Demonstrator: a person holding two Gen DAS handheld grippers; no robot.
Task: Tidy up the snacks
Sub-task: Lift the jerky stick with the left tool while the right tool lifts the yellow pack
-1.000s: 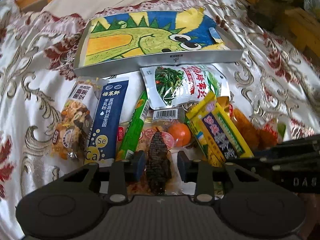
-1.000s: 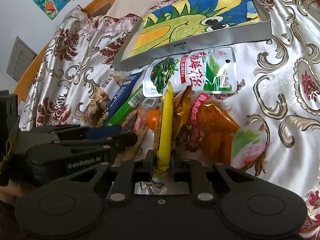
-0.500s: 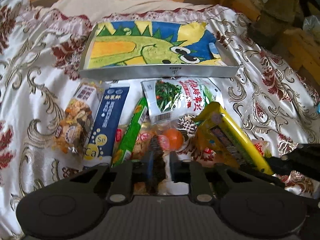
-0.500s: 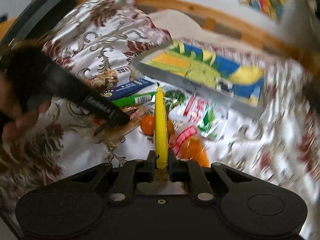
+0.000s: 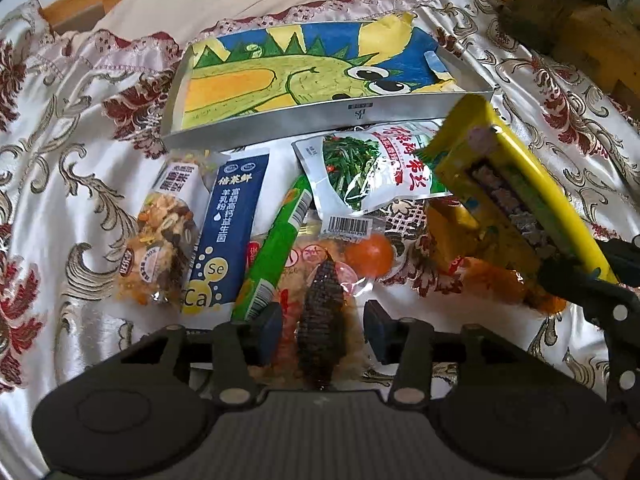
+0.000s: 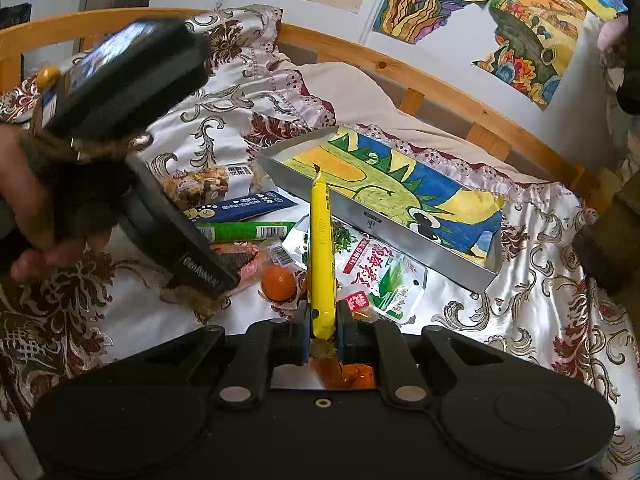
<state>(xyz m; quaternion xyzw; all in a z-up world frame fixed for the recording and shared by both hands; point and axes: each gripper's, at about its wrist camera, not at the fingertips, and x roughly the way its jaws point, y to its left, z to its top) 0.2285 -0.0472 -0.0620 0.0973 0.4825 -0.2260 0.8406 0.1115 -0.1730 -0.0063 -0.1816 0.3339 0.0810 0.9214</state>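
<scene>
The left gripper [image 5: 320, 330] has its fingers [image 5: 268, 332] apart and opening; the clear pack [image 5: 316, 280] with a dark strip inside lies between the pads, which stand clear of it on both sides. The right gripper [image 6: 322, 334] is clamped on the near end of a yellow pack [image 6: 322, 256], held edge-up and raised off the cloth [image 6: 540, 312], its far tip over the tray's near wall in the right wrist view. In the left wrist view that yellow pack [image 5: 516, 196] slants in from the right above the other snacks.

Just past the left fingers, from left to right, lie a nut bag [image 5: 164, 236], a blue sachet [image 5: 224, 236], a green stick [image 5: 276, 252] and an orange ball [image 5: 368, 254] inside the clear wrap. An orange snack bag [image 5: 492, 276] sits under the yellow pack. Behind them lies a seaweed pouch [image 5: 372, 168], its far edge touching the tray.

The tray [image 5: 360, 114], lined with a green-and-yellow drawing, holds no snacks. Beyond it are a pillow [image 5: 240, 4] and a wooden bed rail [image 6: 440, 80], with paintings [image 6: 532, 20] on the wall.
</scene>
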